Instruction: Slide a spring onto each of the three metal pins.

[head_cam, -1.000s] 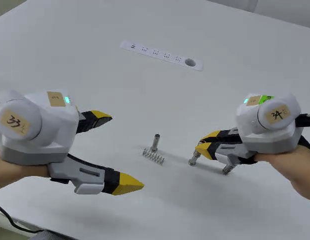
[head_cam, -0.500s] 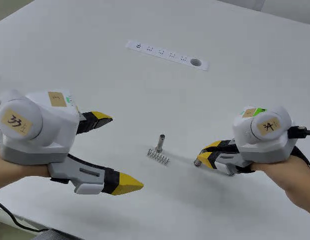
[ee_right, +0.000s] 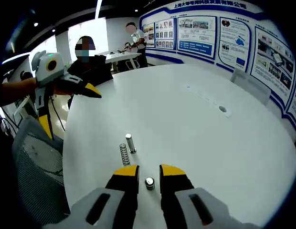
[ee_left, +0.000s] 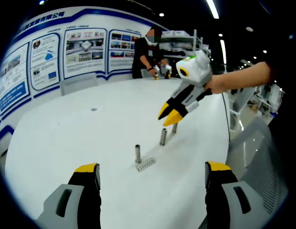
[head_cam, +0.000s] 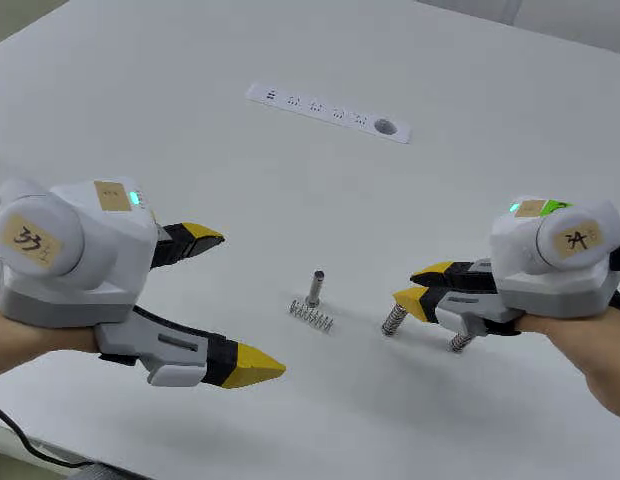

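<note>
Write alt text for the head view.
A bare metal pin stands on the white table with a loose spring lying beside it. The right gripper hovers by one sprung pin, a second sprung pin partly under it; the left gripper hangs wide open.

Head view was bright and even: diffuse overhead light on my matte white tabletop [head_cam: 440, 70], no glare. Soft grey shadows lay beneath my white, yellow-tipped right gripper [head_cam: 420, 287] and beside the short bare steel pin [head_cam: 316, 287]. In both gripper views the long white ceiling strip lights [ee_left: 212, 7] were blown out, the blue-framed wall posters [ee_right: 195, 28] bowed by fisheye, distant figures soft.
</note>
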A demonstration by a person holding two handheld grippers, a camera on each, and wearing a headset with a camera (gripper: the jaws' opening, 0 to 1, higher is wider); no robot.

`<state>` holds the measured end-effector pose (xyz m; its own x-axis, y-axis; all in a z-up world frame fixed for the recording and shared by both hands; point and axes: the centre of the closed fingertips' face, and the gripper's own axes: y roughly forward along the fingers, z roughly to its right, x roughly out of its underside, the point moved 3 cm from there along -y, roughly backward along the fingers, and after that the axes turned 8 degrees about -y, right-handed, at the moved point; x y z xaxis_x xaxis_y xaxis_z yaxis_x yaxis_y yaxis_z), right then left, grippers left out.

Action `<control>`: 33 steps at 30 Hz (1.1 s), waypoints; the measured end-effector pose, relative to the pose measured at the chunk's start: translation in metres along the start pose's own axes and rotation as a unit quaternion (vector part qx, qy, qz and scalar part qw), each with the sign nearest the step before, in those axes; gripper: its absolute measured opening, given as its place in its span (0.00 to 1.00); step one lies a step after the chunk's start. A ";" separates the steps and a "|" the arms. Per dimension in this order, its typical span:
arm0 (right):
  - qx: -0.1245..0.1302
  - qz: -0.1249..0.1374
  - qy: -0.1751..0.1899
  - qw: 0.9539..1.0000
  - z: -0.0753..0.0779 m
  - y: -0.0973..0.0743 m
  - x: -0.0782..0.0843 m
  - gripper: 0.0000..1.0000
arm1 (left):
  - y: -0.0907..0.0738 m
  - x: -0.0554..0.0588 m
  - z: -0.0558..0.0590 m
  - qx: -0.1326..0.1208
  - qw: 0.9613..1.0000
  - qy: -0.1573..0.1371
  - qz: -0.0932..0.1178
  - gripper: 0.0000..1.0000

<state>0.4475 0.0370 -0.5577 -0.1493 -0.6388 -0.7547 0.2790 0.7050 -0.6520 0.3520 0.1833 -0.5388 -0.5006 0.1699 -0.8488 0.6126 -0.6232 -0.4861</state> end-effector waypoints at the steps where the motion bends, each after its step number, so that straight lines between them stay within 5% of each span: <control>1: -0.004 0.000 -0.002 1.000 -0.004 0.001 -0.002 0.18 | 0.000 -0.001 0.000 0.001 1.000 0.000 0.001 0.93; 6: -0.051 -0.007 -0.059 0.997 -0.033 0.015 -0.008 0.18 | 0.001 -0.002 0.002 0.002 1.000 0.003 0.002 0.93; 10: -0.080 -0.039 -0.115 0.989 -0.053 0.035 -0.005 0.19 | -0.003 0.000 0.000 -0.001 1.000 0.002 0.004 0.92; 13: -0.072 -0.062 -0.140 0.986 -0.054 0.051 -0.002 0.19 | -0.008 0.003 -0.003 -0.008 1.000 0.001 0.001 0.92; 18: -0.083 -0.074 -0.135 0.985 -0.057 0.071 -0.003 0.19 | -0.020 0.002 -0.013 -0.018 0.999 -0.022 0.020 0.91; 33: -0.100 -0.127 -0.146 0.976 -0.056 0.095 0.019 0.18 | -0.020 0.002 -0.021 -0.021 0.999 -0.021 0.014 0.90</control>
<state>0.4178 0.1089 -0.6382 0.0946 -0.8405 -0.5334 0.0725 0.5402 -0.8384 0.3514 0.2118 -0.5348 -0.5068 0.1204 -0.8536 0.6515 -0.5949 -0.4708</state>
